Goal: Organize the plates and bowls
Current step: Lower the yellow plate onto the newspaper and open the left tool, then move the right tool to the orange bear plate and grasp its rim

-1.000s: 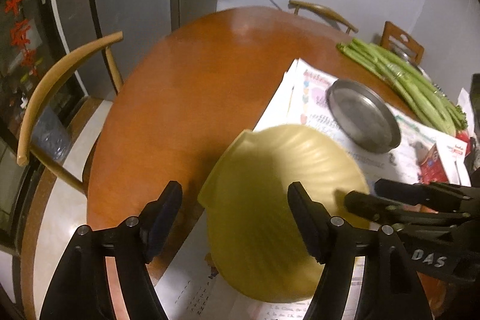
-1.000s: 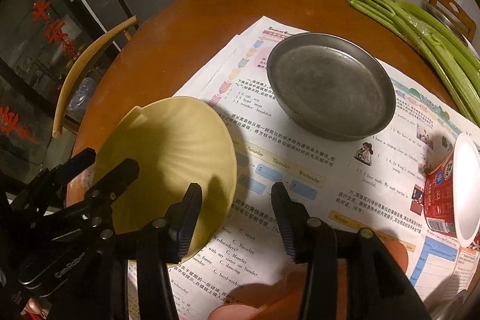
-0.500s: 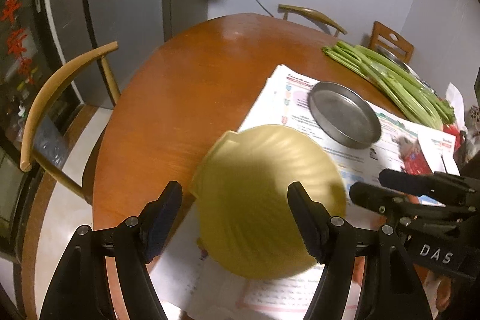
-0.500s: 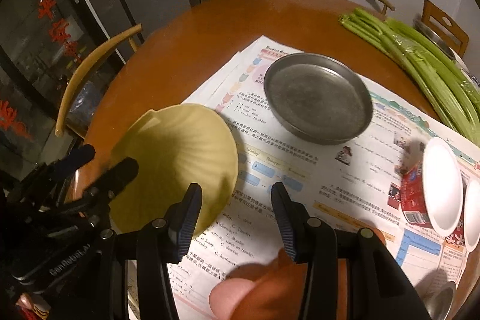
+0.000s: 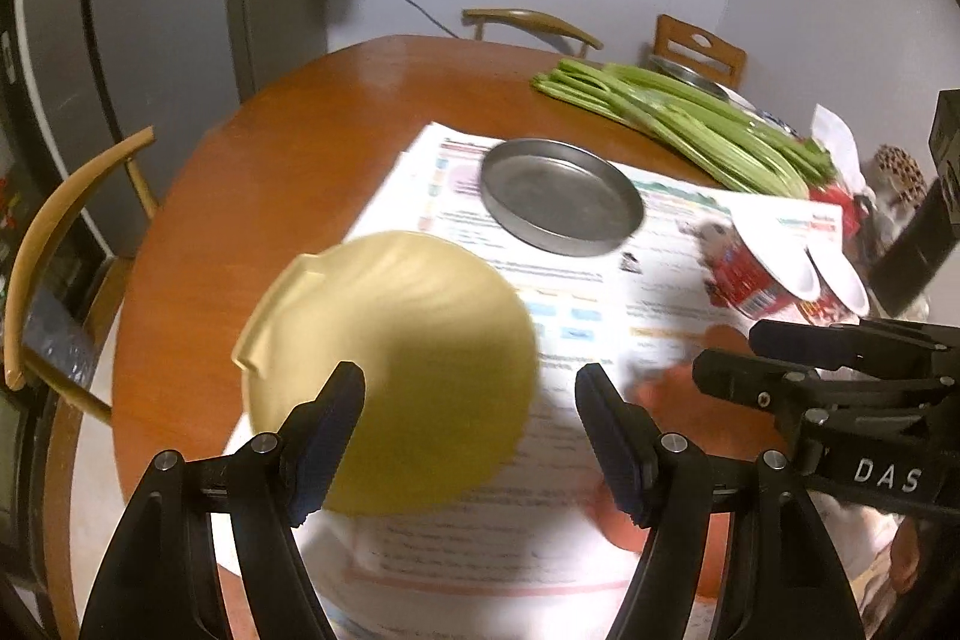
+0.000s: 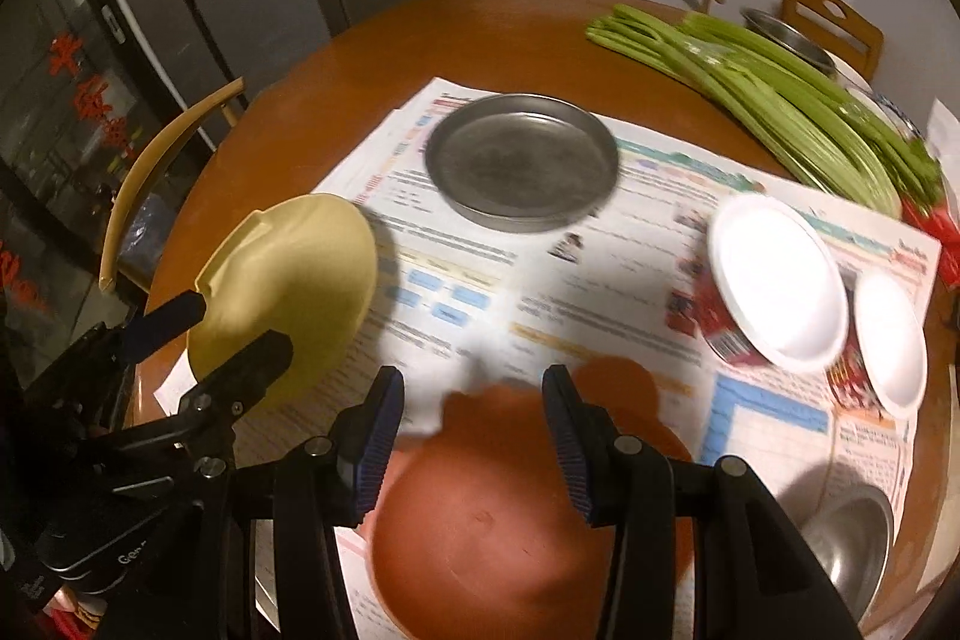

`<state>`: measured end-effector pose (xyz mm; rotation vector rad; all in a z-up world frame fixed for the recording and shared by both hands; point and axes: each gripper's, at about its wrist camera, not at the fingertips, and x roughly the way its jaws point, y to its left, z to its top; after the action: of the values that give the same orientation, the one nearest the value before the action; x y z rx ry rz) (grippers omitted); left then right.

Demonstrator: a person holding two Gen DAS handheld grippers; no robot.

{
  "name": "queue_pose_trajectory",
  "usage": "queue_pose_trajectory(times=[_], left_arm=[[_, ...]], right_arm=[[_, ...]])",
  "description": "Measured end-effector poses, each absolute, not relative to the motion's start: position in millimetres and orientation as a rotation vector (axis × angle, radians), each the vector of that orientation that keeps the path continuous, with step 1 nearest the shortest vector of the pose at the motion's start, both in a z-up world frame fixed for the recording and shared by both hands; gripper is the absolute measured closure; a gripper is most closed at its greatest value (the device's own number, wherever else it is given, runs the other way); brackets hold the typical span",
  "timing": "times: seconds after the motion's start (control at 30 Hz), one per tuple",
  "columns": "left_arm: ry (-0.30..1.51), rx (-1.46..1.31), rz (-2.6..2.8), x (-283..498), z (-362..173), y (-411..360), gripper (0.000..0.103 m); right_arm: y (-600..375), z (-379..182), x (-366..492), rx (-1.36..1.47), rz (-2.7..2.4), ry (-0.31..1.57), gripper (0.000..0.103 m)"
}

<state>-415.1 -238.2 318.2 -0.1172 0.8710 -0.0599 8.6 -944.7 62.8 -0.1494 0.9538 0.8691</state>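
Round and brown, the wooden table fills both views, with printed paper sheets spread across its near half and grey walls behind.

On the sheets lies a yellow shell-shaped plate, its ribbed surface smeared by motion blur; its near edge is covered by the left gripper. That gripper's jaws stand wide apart above the plate, and neither pad visibly presses on it. In the right wrist view the same plate sits at the left edge of the sheets, partly behind the left gripper's fingers.

A grey metal pan rests farther back on the sheets, empty and upright. To its right lie two paper bowls with white insides and red printed sides, tipped over; their print is too blurred to read.

The right gripper hovers with its jaws apart over a reddish-brown plate, gripping nothing. The plate's near rim is cut off by the gripper body. A shiny metal bowl shows only in part at the lower right.

Green celery stalks lie along the far right side of the table. Curved wooden chairs stand around it.
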Motion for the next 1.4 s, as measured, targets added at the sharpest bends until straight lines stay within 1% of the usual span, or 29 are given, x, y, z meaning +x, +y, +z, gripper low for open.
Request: queue_pose_trajectory(times=[0.47, 0.67, 1.0, 1.13, 1.4], left_arm=[[0.902, -0.067, -0.107, -432.6, 311.6, -276.6, 0.029], [0.94, -0.123, -0.1, -427.8, 299.3, -279.5, 0.029], [0.946, -0.047, -0.125, -430.4, 292.1, -307.3, 0.029], [0.974, -0.066, -0.141, -426.8, 286.2, -307.9, 0.029], [0.992, -0.082, -0.141, -418.7, 282.1, -309.6, 0.029]], right_arm=[[-1018.9, 41.6, 25.3, -0.029, 0.776, 0.991, 0.055], [-1040.9, 31.0, 29.1, -0.016, 0.751, 1.006, 0.055], [-1062.0, 4.0, 38.0, 0.01, 0.742, 1.075, 0.055], [-1068.5, 3.0, 42.3, 0.065, 0.77, 1.082, 0.055], [-1058.6, 2.5, 45.5, 0.03, 0.767, 1.092, 0.055]])
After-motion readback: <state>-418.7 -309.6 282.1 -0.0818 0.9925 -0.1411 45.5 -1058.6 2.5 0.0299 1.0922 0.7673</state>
